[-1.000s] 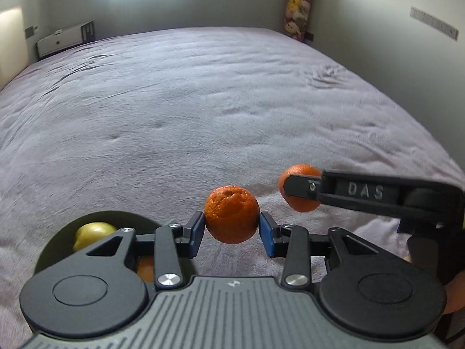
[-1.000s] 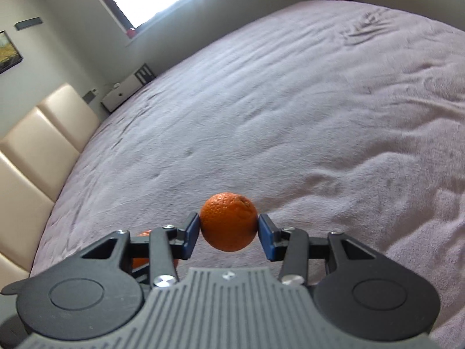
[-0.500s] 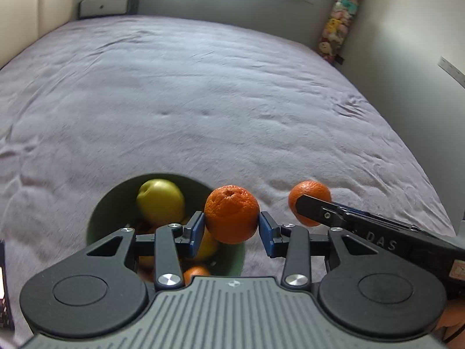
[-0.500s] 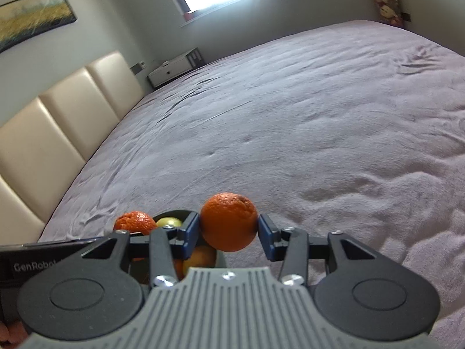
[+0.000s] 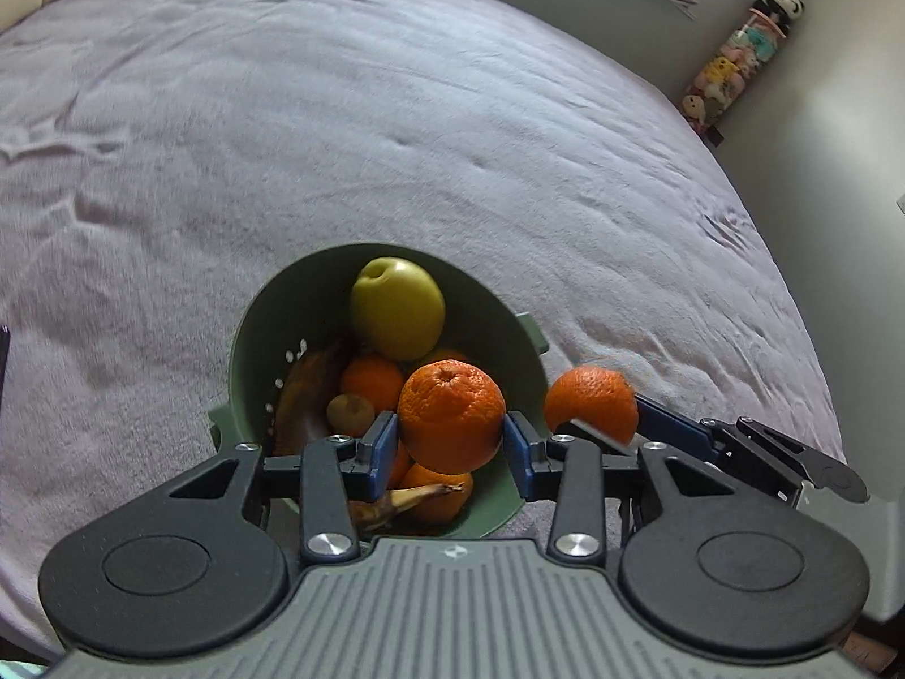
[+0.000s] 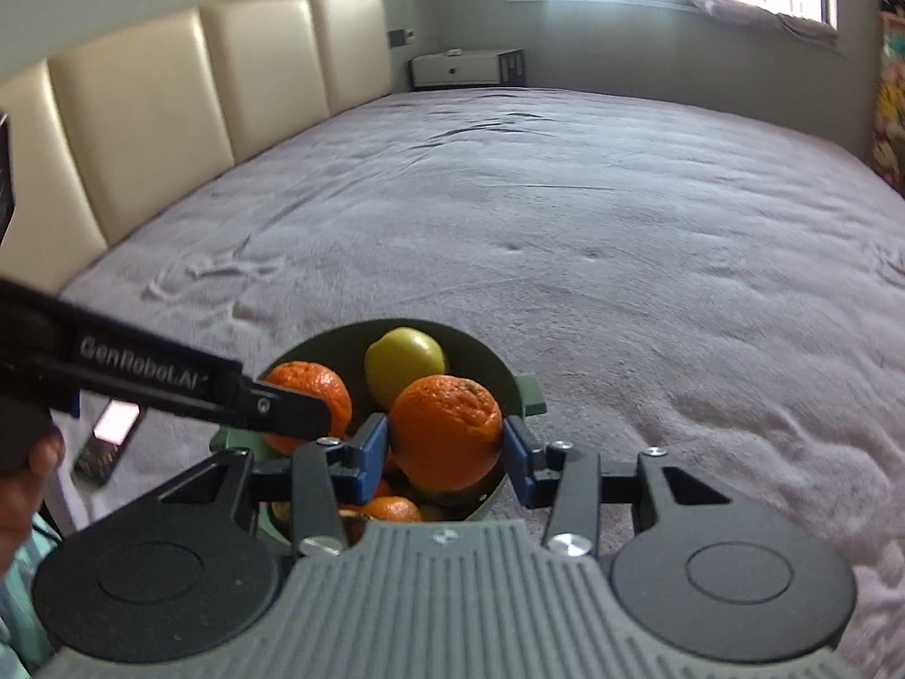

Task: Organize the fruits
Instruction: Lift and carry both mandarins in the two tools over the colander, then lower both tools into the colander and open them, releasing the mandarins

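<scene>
Now both hands are over the target: the left hand-held gripper [image 5: 451, 434] has its blue pads pinched on either side of an orange [image 5: 451, 416], and the right hand-held gripper [image 6: 445, 442] clamps a second orange [image 6: 445, 431] the same way, each fruit gripped across its widest part so it cannot roll out. Below them the green colander [image 5: 249, 339] sits on the purple bedspread [image 5: 396, 113], already stocked with a yellow-green apple [image 5: 396, 308], more oranges [image 5: 371, 382], a small brown fruit [image 5: 350, 413] and a darkened banana [image 5: 305, 396] along its wall. From the left wrist view, the left orange hangs right above the pile, while the right one shows just outside the rim beside a side handle; from the right wrist view, that same orange looks to be over the near edge of the colander. Both tools tilt downward, which keeps the fruit ahead of the fingers and the drop zone in sight. My read is that this is the delivery step, with release not yet made. The heap is high, so a drop from here could bounce a fruit out onto the bed; lowering close to the pile before letting go seems wise. A phone [image 6: 107, 441] lies on the bed to the left, near the person's hand [image 6: 22, 486].
</scene>
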